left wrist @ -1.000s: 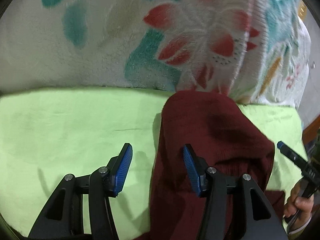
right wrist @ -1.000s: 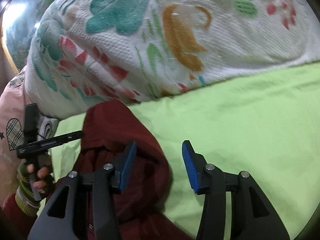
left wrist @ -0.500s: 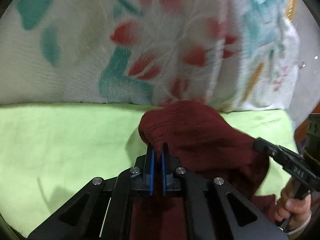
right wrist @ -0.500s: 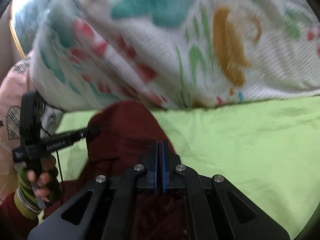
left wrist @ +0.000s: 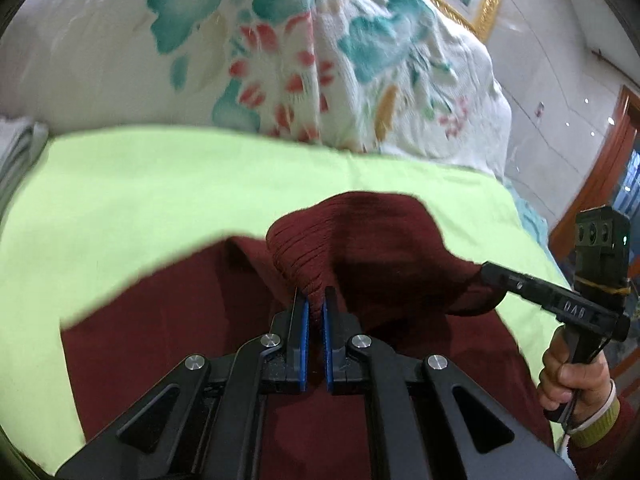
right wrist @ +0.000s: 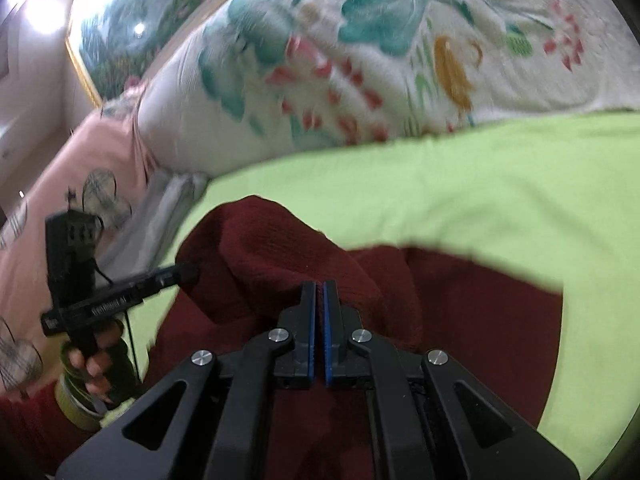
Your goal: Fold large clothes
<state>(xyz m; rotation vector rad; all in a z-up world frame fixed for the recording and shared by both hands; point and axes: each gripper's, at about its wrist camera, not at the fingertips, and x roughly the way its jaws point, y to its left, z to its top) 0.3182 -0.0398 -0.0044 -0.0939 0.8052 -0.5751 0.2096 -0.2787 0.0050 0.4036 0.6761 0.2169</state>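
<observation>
On the green sheet (left wrist: 200,184), both grippers, left (left wrist: 315,300) and right (right wrist: 319,292), now clamp the maroon garment's (left wrist: 380,240) far end, drawn toward 6 o'clock, starting a fold.

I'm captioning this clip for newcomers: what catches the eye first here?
The dark red knitted garment lies on the lime green sheet, one fold pinched up by the left gripper and another by the right gripper. Behind it bulges a white quilt with teal and red flowers.
</observation>
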